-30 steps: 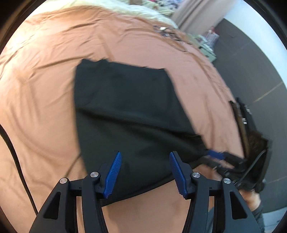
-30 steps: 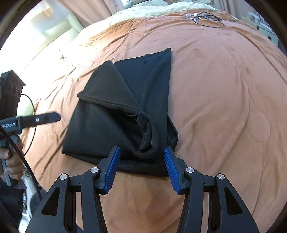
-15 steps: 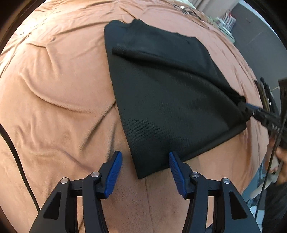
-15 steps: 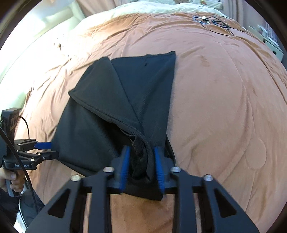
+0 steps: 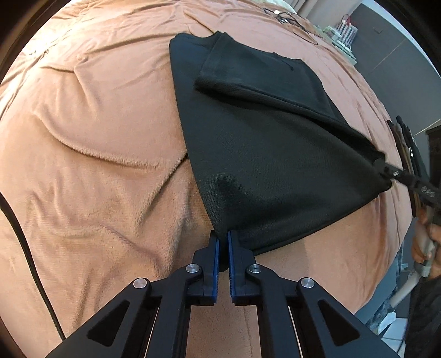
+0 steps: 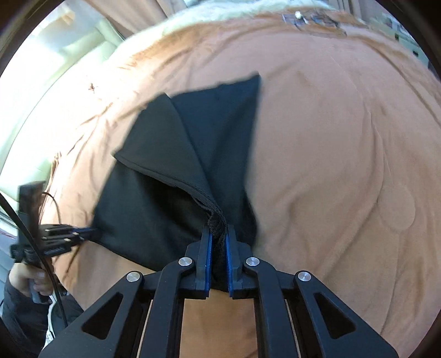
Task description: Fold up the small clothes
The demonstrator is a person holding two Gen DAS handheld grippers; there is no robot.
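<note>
The black garment (image 5: 264,154) is lying part-folded on the brown bed (image 5: 91,143), one flap already turned over its far half. On the left, the left claw (image 5: 223,239) is pinching the near left corner, its jaws having just been closing until the blue pads are nearly meeting on the thin edge. Further right, the right claw (image 6: 217,236) is gripping the bunched hem at the near right corner, its jaws narrow with a thick wad of cloth between them. Both near corners being held at once, the person is probably getting ready to carry that edge over to the far side for the next fold.

Just how much cloth the left claw is catching is hard to tell, since the corner is barely reaching into the pads. The right view is blurring, so the garment's far edge is looking smeared. A tangle of cables (image 5: 286,16) at the far end of the bed is too small to make out.
</note>
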